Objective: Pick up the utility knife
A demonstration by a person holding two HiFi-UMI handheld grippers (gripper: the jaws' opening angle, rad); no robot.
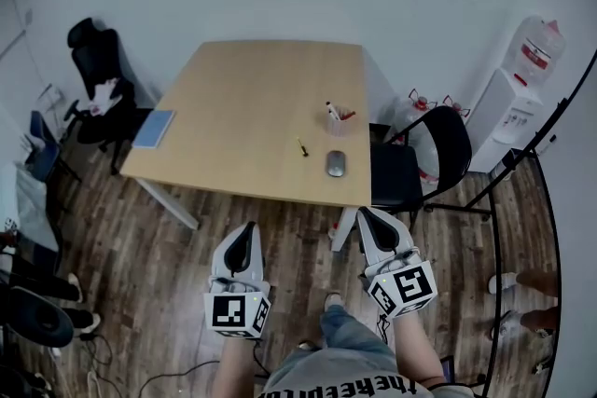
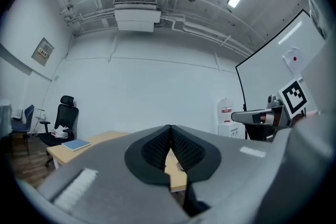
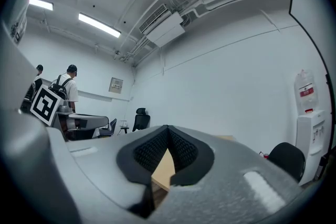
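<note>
The utility knife (image 1: 302, 146), a small yellow and black piece, lies on the wooden table (image 1: 242, 107) towards its near right side. Both grippers hang over the floor in front of the table, well short of the knife. My left gripper (image 1: 246, 229) is shut with nothing in it, and its pads (image 2: 157, 147) meet at the tips. My right gripper (image 1: 367, 216) is shut and empty too, its pads (image 3: 181, 148) pressed together. Both point level at the table edge (image 2: 178, 178), which shows through the gap below the pads.
A grey mouse (image 1: 335, 164) lies just right of the knife, with a pen cup (image 1: 334, 118) behind it. A blue notebook (image 1: 154, 128) sits at the table's left edge. Black chairs (image 1: 418, 165) (image 1: 98, 75) flank the table. A water dispenser (image 1: 522, 93) and a person's feet (image 1: 522, 281) are at the right.
</note>
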